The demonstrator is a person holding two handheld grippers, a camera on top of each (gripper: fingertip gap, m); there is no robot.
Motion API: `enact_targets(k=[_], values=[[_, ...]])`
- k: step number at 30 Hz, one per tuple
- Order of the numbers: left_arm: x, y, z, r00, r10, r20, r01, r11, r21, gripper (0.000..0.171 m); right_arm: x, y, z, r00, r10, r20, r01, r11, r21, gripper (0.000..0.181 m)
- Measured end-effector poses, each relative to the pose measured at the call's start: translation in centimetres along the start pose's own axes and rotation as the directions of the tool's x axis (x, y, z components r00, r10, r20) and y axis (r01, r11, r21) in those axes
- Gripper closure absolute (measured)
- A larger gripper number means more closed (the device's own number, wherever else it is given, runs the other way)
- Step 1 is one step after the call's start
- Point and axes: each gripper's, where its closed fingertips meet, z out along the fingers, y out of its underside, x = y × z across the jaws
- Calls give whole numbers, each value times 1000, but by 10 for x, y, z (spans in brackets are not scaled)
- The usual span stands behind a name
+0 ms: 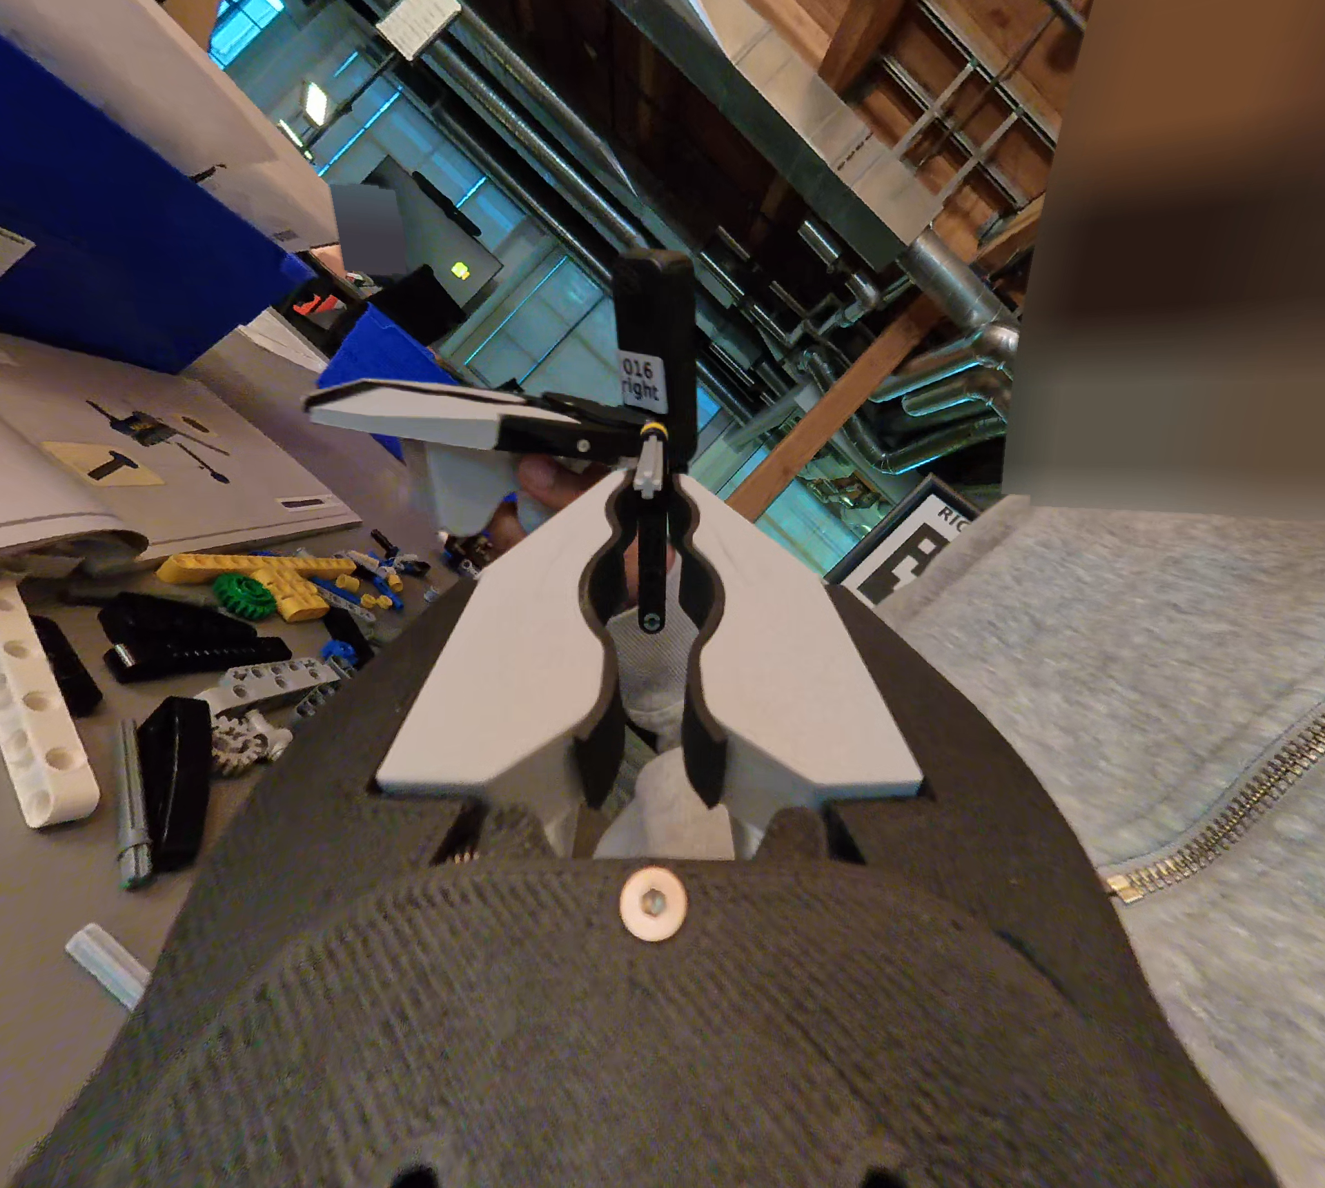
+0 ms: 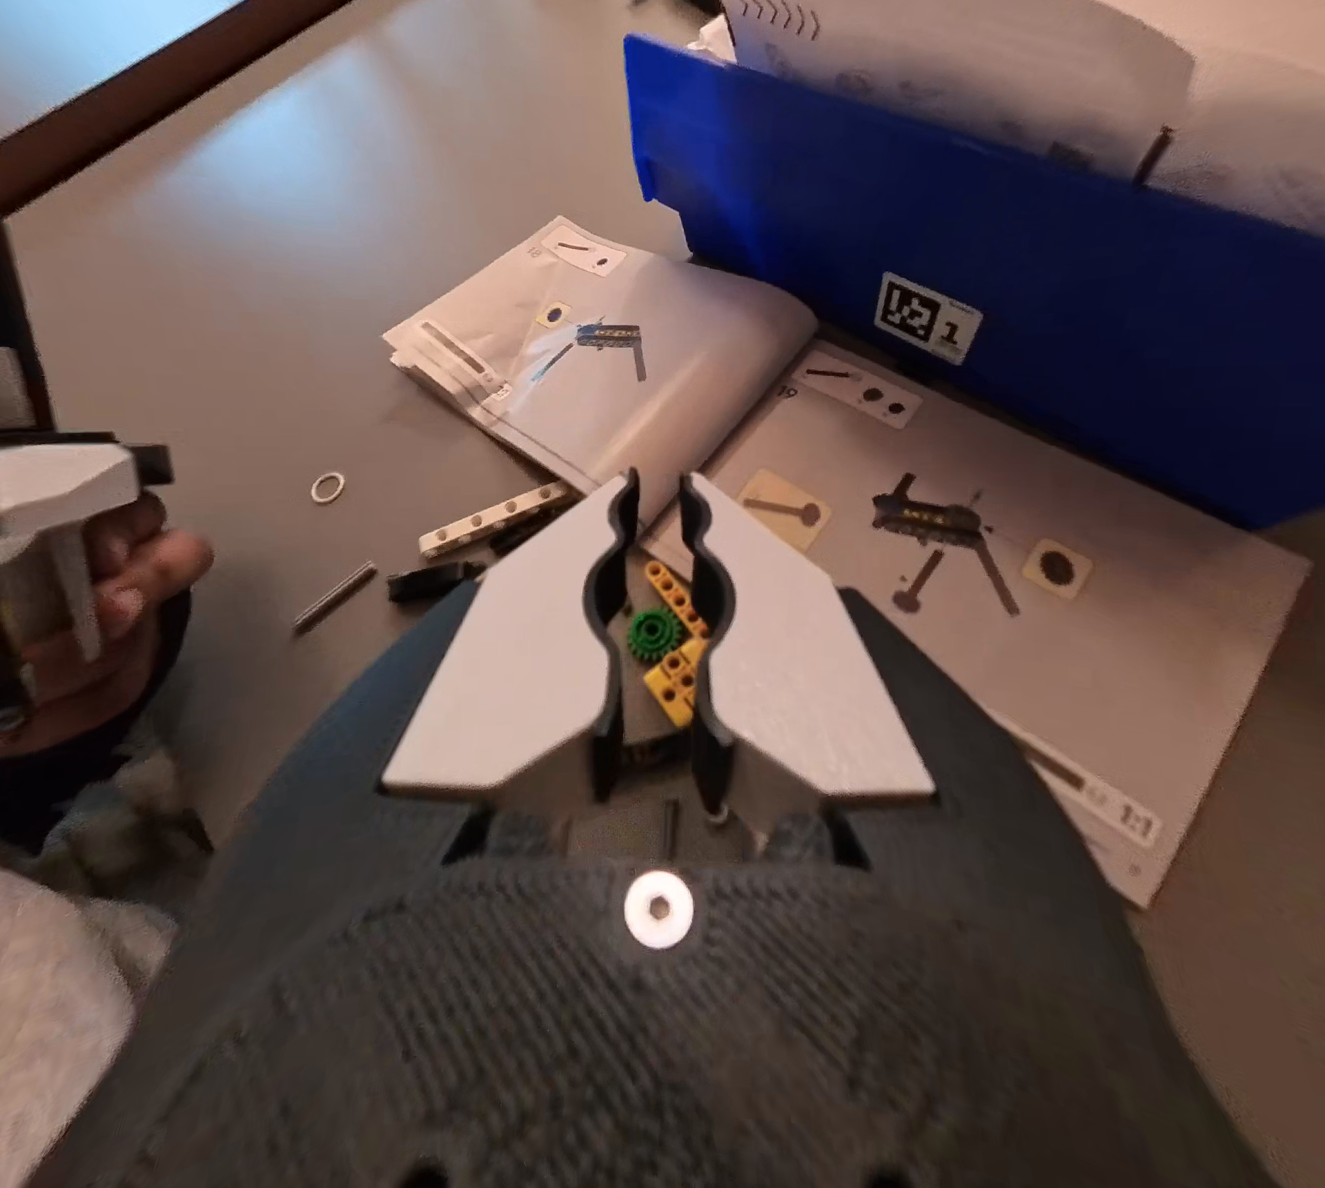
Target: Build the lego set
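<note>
My left gripper [image 1: 651,487] is raised off the table, tilted up, and shut on a thin black lego beam [image 1: 651,559]. A small grey piece [image 1: 649,462] with a yellow ring sits at the beam's far end. My right gripper [image 2: 657,487] is empty, its jaws only narrowly apart, and hovers over a green gear [image 2: 654,632] and yellow beams [image 2: 674,673] on the table. The right gripper also shows in the left wrist view [image 1: 430,415], just beyond the held beam. The left gripper shows at the left edge of the right wrist view [image 2: 72,487], held by a hand.
An open instruction booklet [image 2: 789,616] lies in front of a blue bin [image 2: 932,236]. Loose parts lie around: a white beam [image 2: 495,519], a white ring [image 2: 328,487], a grey axle [image 2: 335,596] and black beams [image 1: 186,645]. A grey zipped sleeve [image 1: 1075,723] fills the right. Some 15 cm of space lies between my two pairs of fingers. The left gripper is farther from the green gear [image 2: 654,632], some 15 cm, than the right, some 7 cm. Seen from the left wrist view [image 1: 251,592] as well.
</note>
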Motion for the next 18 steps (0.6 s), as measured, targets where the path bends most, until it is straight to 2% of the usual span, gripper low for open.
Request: enact_targets(k=[4,8,13,18], values=[[-4,0,-1,998,-59,-7,59,998,13,166,2,7,-23,1000,13,-22,-12,999,40,171],[-8,-2,-3,989,-142,-31,144,989,45,167,-12,8,-43,998,55,39,-59,993,102,166],[-10,1,-2,989,-146,-20,146,989,32,167,-35,2,-58,993,33,114,-54,981,185,162],[-12,-4,-5,991,-137,-6,137,989,57,166,-58,-4,-59,982,3,189,-51,967,250,159]])
